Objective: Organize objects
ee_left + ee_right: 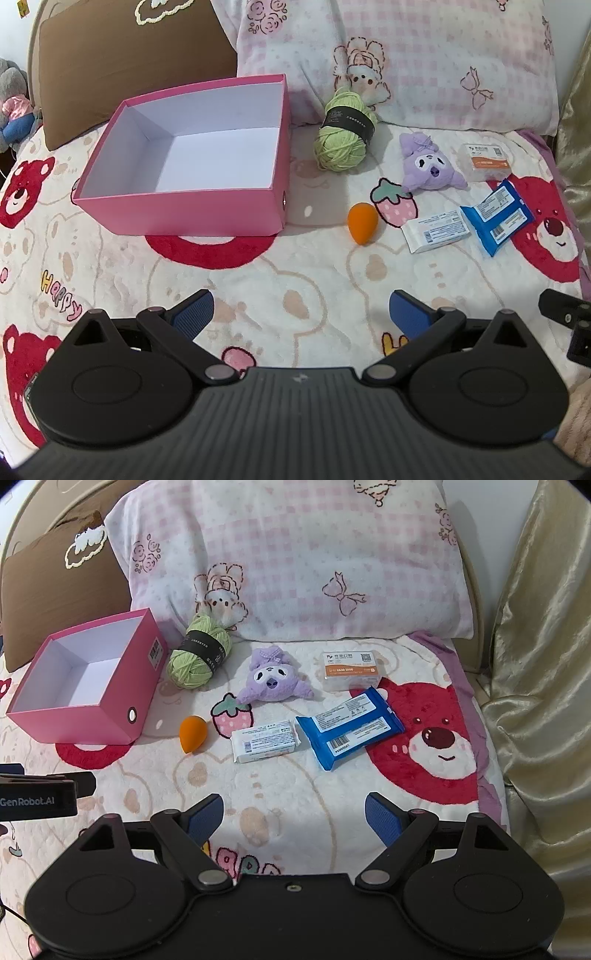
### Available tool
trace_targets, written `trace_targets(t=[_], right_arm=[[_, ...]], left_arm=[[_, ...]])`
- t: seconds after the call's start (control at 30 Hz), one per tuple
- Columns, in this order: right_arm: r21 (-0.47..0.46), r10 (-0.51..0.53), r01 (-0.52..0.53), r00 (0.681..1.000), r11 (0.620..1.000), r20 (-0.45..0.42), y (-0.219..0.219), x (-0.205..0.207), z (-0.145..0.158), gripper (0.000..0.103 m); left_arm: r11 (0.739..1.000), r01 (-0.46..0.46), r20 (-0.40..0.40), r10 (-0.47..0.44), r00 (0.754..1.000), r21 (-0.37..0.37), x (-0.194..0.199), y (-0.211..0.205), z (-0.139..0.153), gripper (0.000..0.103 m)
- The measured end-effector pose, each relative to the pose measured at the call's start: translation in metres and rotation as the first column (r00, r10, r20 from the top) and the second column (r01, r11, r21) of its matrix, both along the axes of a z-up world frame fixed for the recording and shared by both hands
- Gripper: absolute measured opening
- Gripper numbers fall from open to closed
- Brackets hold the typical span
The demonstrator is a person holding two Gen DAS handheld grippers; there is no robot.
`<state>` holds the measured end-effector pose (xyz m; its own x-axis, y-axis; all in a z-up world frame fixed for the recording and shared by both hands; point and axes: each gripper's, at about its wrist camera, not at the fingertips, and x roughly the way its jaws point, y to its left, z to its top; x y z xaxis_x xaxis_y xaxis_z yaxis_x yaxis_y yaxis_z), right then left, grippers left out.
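We hold the left gripper (pixel 301 314) and right gripper (pixel 294 814) wide apart, both empty, above the bed (pixel 288 786). The pink box (pixel 192 212) has nothing inside; the yarn ball (pixel 199 657) leans near it. On soft blanket, the round orange sponge (pixel 192 734) may roll away when pinched.

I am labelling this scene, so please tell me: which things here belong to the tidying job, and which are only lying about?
For the job: pink box, green yarn, purple plush, orange sponge, white packet, blue packet, clear case.

Just there: pink pillow, brown cushion, blanket.
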<state>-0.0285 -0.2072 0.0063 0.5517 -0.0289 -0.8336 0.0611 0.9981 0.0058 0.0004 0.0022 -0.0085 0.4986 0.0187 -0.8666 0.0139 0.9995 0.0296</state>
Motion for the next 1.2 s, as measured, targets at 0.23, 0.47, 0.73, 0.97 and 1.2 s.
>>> trace_targets(t=[0.23, 0.47, 0.73, 0.97, 1.2], right_arm=[[0.001, 0.004, -0.004, 1.000, 1.000, -0.001, -0.002, -0.002, 0.001, 0.087], [0.000, 0.018, -0.018, 1.000, 1.000, -0.004, -0.004, -0.004, 0.002, 0.087], [0.000, 0.010, -0.010, 1.000, 1.000, -0.006, -0.006, -0.004, 0.002, 0.087], [-0.020, 0.017, -0.017, 1.000, 1.000, 0.016, -0.006, -0.011, 0.009, 0.087], [-0.011, 0.011, -0.011, 1.000, 1.000, 0.016, -0.009, -0.013, 0.009, 0.087]], left_arm=[[1.000, 0.001, -0.001, -0.001, 1.000, -0.001, -0.001, 0.002, -0.001, 0.103], [1.000, 0.000, 0.009, 0.000, 1.000, -0.006, 0.000, 0.006, 0.000, 0.102], [1.000, 0.009, 0.012, -0.009, 1.000, -0.004, -0.003, 0.000, 0.001, 0.102], [0.999, 0.029, 0.012, -0.029, 1.000, -0.040, -0.008, -0.005, 0.007, 0.102], [0.998, 0.037, 0.015, -0.036, 0.999, -0.056, -0.010, -0.010, 0.012, 0.102]])
